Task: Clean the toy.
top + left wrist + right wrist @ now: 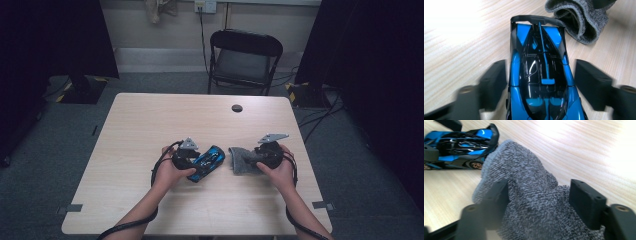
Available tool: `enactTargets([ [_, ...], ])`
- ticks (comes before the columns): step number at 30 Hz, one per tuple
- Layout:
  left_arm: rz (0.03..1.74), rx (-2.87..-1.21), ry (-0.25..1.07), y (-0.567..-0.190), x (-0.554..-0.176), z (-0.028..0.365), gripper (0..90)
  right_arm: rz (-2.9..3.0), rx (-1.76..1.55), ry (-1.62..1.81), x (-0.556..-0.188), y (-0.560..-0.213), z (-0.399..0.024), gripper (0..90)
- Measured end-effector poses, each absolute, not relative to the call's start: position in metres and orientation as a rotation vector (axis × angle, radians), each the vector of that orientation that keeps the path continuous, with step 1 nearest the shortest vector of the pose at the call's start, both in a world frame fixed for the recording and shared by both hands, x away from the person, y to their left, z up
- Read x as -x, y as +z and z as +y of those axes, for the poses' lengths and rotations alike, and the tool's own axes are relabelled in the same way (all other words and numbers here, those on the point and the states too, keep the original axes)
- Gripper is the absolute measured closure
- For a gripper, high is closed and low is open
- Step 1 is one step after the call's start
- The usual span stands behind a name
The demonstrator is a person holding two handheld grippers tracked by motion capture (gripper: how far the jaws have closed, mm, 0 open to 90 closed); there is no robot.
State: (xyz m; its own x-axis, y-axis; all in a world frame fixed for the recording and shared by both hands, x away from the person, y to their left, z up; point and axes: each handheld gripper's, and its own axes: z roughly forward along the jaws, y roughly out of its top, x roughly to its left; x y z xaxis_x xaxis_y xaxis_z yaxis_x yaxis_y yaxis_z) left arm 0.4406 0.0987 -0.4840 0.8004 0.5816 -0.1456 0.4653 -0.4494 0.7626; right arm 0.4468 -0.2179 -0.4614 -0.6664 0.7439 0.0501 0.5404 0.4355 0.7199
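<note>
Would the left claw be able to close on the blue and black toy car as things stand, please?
Probably yes: the left claw already straddles the blue and black toy car, jaws open either side with nothing between. The grey knitted cloth lies beyond the car's tail.

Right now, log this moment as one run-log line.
left gripper: open, jaws astride blue toy car | right gripper: open, jaws astride grey cloth | car and cloth side by side on table
</note>
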Motion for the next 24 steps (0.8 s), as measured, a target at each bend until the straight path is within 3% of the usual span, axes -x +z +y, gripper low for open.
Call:
enactTargets([
  [4,0.715,-2.194,0.233,-0.481,-0.439,0.088,17.5,2.441,-1.057,1.07,-0.445,-0.459,-0.222,27.8],
  [24,0.755,-2.301,0.271,-0.493,-0.453,0.063,16.7,2.483,-1.039,1.075,-0.445,-0.462,-0.224,29.3],
])
